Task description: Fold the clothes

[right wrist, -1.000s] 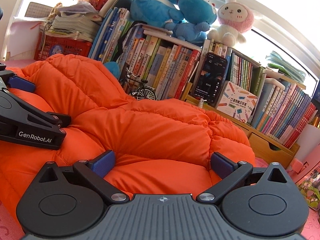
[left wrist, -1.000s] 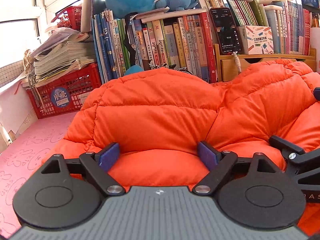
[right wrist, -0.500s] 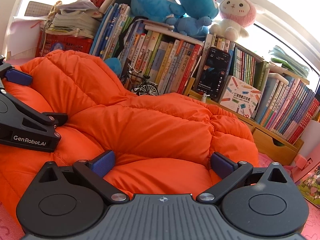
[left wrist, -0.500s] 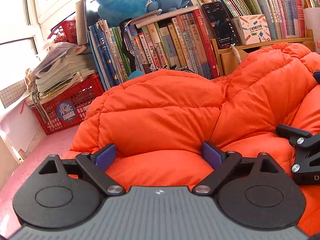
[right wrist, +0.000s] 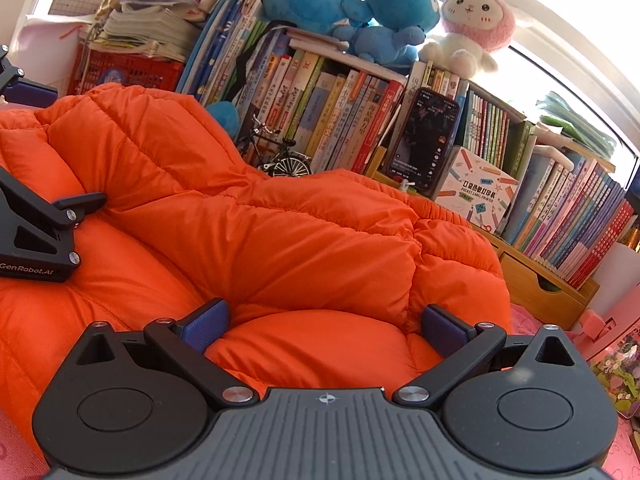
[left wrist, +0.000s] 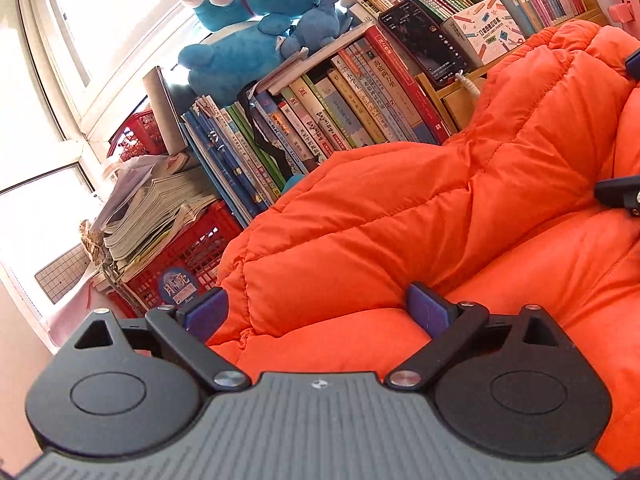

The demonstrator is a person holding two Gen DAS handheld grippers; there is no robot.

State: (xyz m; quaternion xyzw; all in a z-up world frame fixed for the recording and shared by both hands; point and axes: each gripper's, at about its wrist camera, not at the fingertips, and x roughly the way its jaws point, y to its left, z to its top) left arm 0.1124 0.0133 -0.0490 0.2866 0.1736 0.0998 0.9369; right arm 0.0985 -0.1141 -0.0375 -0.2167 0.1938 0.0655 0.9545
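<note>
A puffy orange down jacket (left wrist: 400,216) lies bunched in front of a bookshelf; it also fills the right wrist view (right wrist: 280,232). My left gripper (left wrist: 316,310) is open, its blue pads pressed against a bulge of the jacket near its left edge. My right gripper (right wrist: 324,326) is open, its pads on either side of another bulge at the jacket's right part. The left gripper's body shows at the left of the right wrist view (right wrist: 36,236). The right gripper's tip shows at the right edge of the left wrist view (left wrist: 620,194).
A row of books (right wrist: 320,112) with blue plush toys (right wrist: 344,4) on top stands right behind the jacket. A phone (right wrist: 424,140), a model bicycle (right wrist: 280,156) and a red crate (left wrist: 180,264) with paper stacks are close by. A pink mat (right wrist: 624,456) lies underneath.
The left wrist view has tilted and swung left, so the left gripper has rolled and shifted toward the jacket's left edge. The right gripper stays nearly still. Both stay open.
</note>
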